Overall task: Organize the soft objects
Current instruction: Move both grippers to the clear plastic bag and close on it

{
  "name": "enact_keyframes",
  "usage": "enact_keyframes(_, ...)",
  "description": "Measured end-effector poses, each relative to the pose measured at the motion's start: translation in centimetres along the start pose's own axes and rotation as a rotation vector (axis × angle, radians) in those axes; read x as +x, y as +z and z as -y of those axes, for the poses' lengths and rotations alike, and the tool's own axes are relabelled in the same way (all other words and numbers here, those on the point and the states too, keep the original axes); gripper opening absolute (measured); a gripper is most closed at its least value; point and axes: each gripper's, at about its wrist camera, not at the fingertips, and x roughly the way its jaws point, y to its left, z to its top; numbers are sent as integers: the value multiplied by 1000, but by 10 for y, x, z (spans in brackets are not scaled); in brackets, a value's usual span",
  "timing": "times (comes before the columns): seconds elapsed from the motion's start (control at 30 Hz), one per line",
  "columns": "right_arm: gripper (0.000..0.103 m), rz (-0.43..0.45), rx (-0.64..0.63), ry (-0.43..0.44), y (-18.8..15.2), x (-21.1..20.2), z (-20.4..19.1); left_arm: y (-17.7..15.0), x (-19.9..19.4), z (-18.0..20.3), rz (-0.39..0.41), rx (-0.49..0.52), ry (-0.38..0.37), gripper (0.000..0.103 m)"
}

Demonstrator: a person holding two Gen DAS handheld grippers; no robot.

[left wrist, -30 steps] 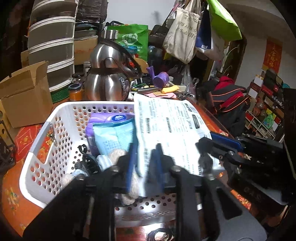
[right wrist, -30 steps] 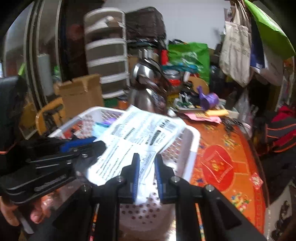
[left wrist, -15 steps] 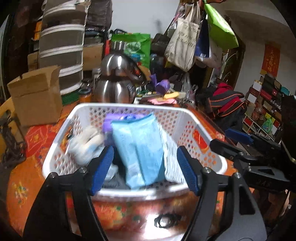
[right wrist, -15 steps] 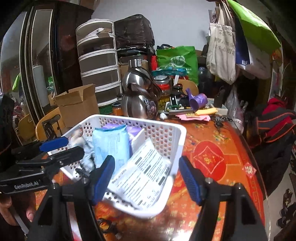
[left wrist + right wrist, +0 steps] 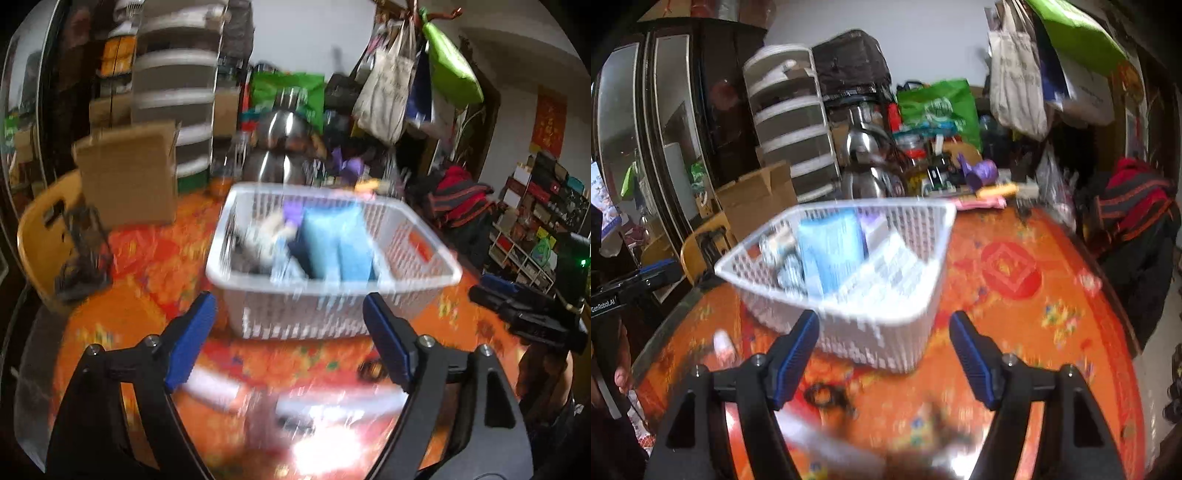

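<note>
A white perforated basket [image 5: 413, 269] stands on the orange patterned table [image 5: 147, 266]; it also shows in the right wrist view [image 5: 923, 258]. Inside lie a light blue soft pack [image 5: 336, 240], a purple pack [image 5: 293, 212], a white printed pack [image 5: 882, 273] and pale fluffy items [image 5: 258, 240]. My left gripper [image 5: 290, 336] is open and empty, just in front of the basket's near wall. My right gripper [image 5: 884, 349] is open and empty, near the basket's front corner. Both views are motion-blurred.
A cardboard box [image 5: 125, 173] and a yellow chair [image 5: 44, 236] stand left of the basket. A steel kettle [image 5: 280, 147], drawer tower [image 5: 173, 99] and hanging bags [image 5: 388, 92] crowd the back. A small dark ring [image 5: 823, 397] lies on the table near my right gripper.
Both grippers let go of the white printed pack, which now lies in the basket. Both opened wide and drew back from the basket toward the table's near edge.
</note>
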Motion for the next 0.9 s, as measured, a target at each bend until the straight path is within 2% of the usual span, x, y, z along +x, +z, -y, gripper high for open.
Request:
enact_keyframes(0.2,73,-110,41,32,-58,12,5,-65,29,-22,-139,-50,8,80)
enact_keyframes(0.4,73,-158,37,58,-90,12,-1,-95,45,-31,-209,-93,-13,80)
enact_keyframes(0.9,72,-257,-63,74,-103,35,-29,-104,66,-15,-260,-59,-30,80)
